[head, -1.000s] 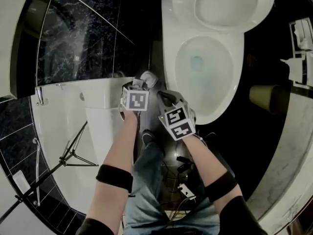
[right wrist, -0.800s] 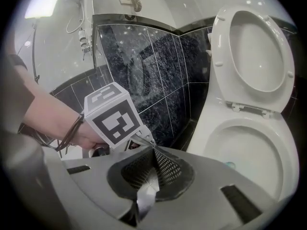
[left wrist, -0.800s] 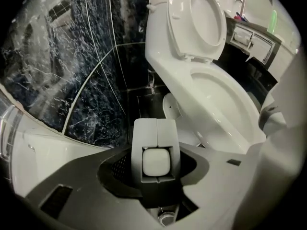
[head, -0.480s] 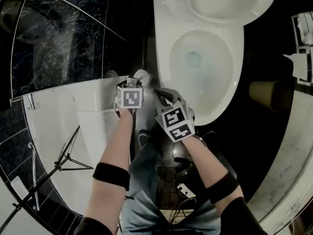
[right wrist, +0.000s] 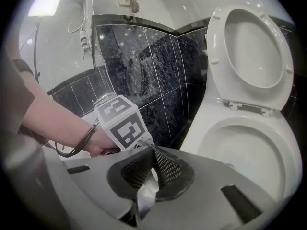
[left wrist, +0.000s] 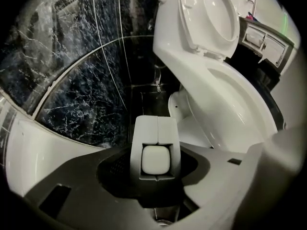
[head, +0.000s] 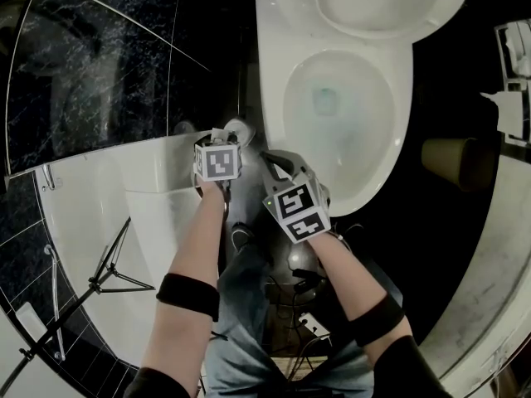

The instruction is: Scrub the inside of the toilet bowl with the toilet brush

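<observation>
Pickup of the brush is the step I judge to be in hand; no scrubbing has begun. My left claw (left wrist: 157, 152) points steeply down, and its jaws have just been opening. Between them stands a white block with a rounded square cap, which I take for the handle top of the toilet brush (left wrist: 157, 128). The pads flank it without clearly pressing, so I read this claw as open around the handle, not gripping it. My right claw (right wrist: 153, 150) is closed on nothing, its pads meeting in a V, and it hangs just to the right of the left one. The toilet bowl (head: 369, 139) lies ahead and to the right of both claws, with the seat (head: 290, 7) raised and water at the bottom. Next I would need to close the left jaws squarely on the handle, lift it straight up, then swing it right, over the rim and down into the bowl.
</observation>
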Available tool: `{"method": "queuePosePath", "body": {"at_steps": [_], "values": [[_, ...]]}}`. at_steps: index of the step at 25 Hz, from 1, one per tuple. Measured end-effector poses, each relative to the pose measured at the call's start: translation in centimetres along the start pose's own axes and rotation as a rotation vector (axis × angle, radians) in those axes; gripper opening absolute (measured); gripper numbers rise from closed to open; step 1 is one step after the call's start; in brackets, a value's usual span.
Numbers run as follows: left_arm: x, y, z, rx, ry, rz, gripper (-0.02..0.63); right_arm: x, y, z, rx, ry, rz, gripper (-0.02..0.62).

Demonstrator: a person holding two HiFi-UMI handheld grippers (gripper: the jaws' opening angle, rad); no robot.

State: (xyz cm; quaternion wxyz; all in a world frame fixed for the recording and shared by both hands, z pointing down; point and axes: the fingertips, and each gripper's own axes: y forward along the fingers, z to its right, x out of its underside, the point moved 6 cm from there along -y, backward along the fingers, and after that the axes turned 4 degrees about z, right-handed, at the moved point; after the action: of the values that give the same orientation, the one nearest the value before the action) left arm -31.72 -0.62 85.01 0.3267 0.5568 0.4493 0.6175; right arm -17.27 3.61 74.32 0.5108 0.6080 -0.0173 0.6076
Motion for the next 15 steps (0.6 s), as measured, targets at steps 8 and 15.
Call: {"method": "queuePosePath", "body": {"at_steps": [8, 15], "values": [[0.1, 0.1, 0.4, 0.016, -0.015, 0.062, 0.341, 0.2, -0.7, 0.3, 0.009, 0.004, 0.0, 0.015], [0.0, -1.0, -0.6, -0.019, 0.0, 0.073, 0.365, 0.1, -1.1, -0.1, 0.009, -0.001, 0.005, 0.015]]}}
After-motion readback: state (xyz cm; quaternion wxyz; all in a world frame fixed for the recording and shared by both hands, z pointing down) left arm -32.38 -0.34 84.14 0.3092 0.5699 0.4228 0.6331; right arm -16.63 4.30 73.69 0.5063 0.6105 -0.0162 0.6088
